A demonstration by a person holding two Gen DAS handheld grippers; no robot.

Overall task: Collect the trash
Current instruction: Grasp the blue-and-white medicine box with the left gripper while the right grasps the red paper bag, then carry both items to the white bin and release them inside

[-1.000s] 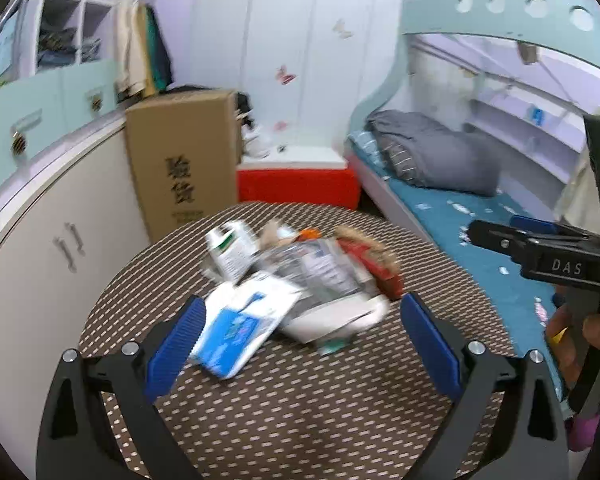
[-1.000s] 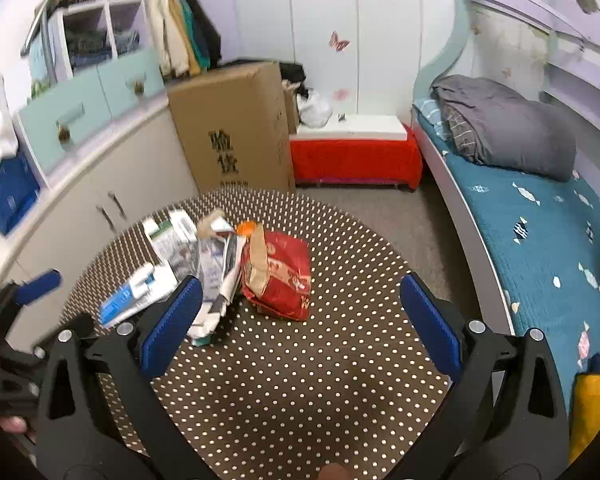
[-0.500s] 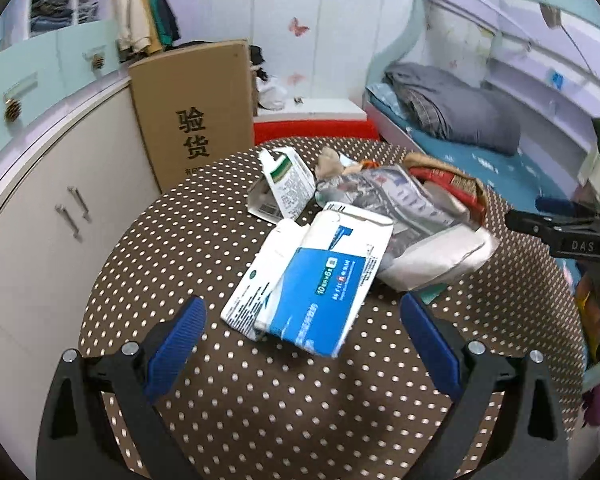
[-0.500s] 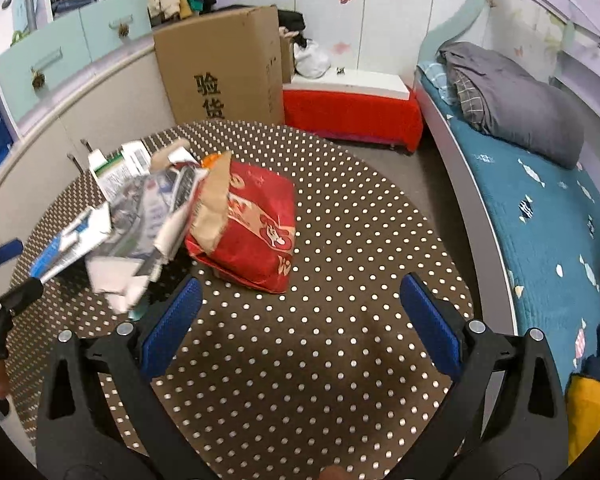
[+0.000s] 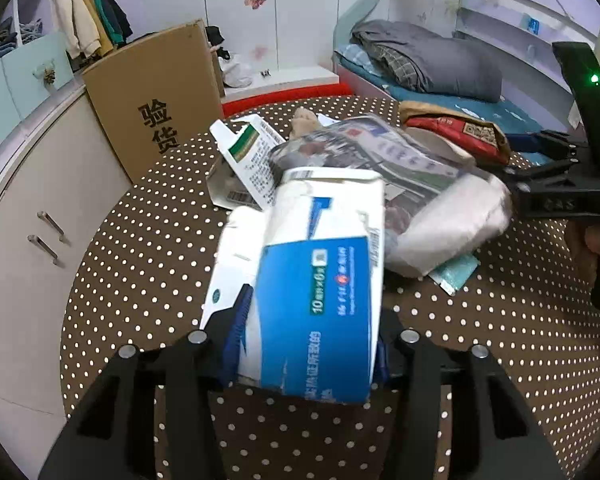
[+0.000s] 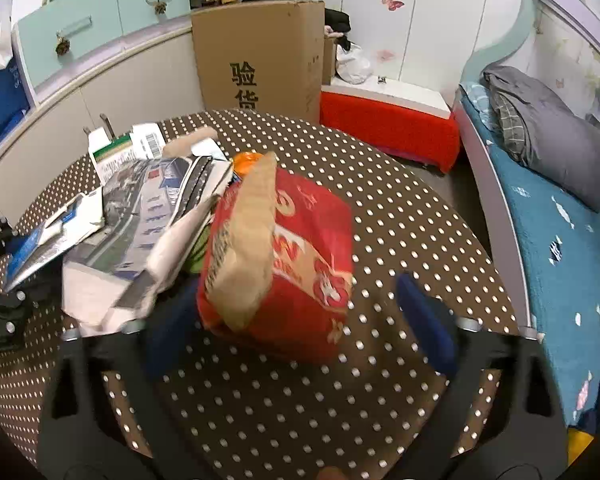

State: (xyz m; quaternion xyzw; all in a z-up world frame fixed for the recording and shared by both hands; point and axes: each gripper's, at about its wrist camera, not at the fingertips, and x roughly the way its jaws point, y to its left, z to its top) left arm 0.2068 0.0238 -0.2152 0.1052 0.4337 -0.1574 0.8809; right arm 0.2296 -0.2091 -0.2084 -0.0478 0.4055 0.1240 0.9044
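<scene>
Left wrist: fingers (image 5: 308, 332) closing, clamping blue box (image 5: 320, 312); right fingers (image 6: 300, 316) blurred, closing around red bag (image 6: 300, 256).

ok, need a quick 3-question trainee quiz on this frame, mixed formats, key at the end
1. True or false: the blue and white box sits between the fingers of the left gripper.
2. What lies between the fingers of the right gripper: A) the newspaper, B) the red bag, C) the cardboard carton?
3. What pattern covers the round table?

Key: 1 true. 2 B; the right pad clearly stands off it, so no grip yet. 3 white dots on brown.
</scene>
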